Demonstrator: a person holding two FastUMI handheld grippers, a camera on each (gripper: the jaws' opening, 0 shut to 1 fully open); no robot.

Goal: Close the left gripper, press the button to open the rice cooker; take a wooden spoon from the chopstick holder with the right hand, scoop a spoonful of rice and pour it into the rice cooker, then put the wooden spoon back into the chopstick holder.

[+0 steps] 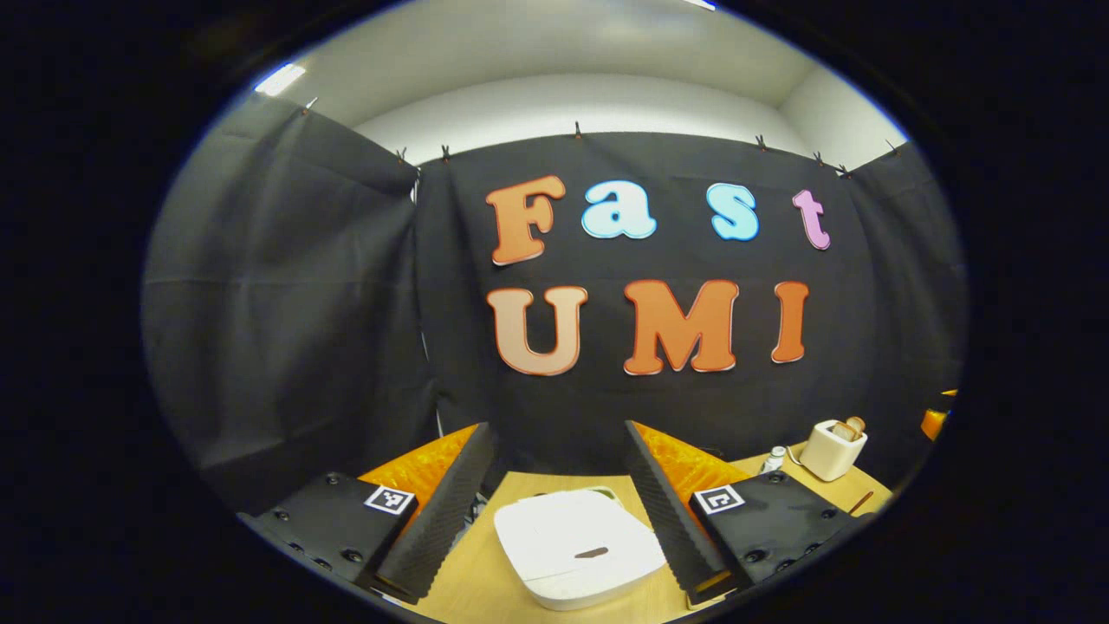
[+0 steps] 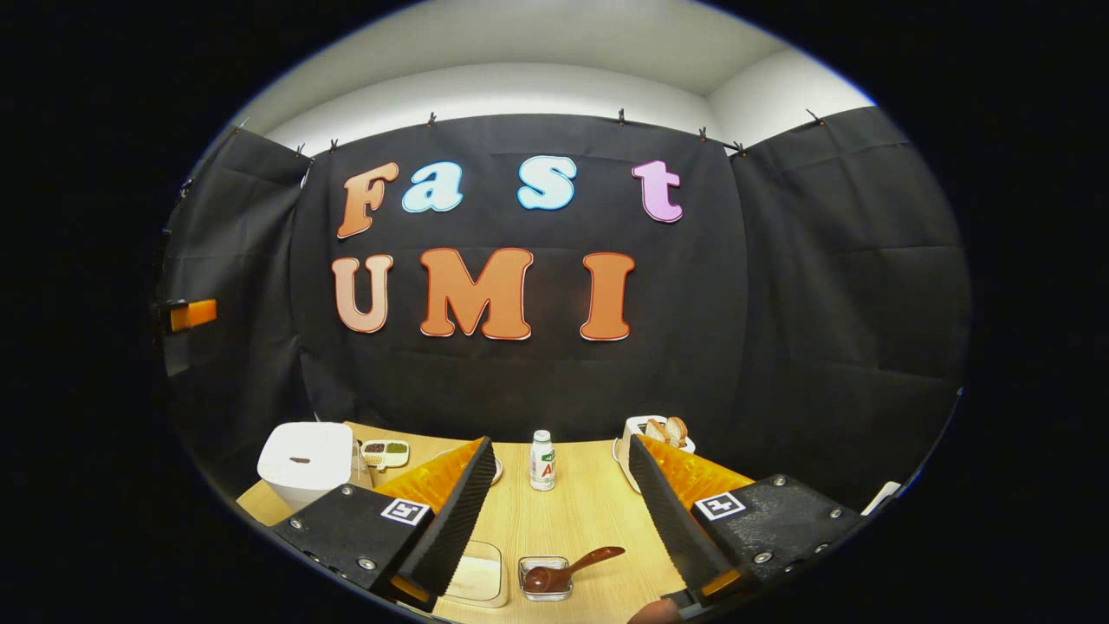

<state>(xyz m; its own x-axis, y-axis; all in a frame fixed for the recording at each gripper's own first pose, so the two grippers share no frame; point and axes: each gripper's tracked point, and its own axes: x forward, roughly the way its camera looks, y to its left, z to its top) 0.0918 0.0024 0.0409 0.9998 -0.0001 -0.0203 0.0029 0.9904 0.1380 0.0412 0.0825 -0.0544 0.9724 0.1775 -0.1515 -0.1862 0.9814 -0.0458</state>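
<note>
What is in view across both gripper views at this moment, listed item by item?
rice cooker: 1, white, lid shut, table's left end
wooden spoon: 1, brown, resting in small clear holder
clear container: 1, beside the holder
bottle: 1, white, mid table
toaster: 1, white, bread inside
sectioned dish: 1, white, beside cooker
table: 1, light wood
left gripper: open, above cooker
right gripper: open
</note>
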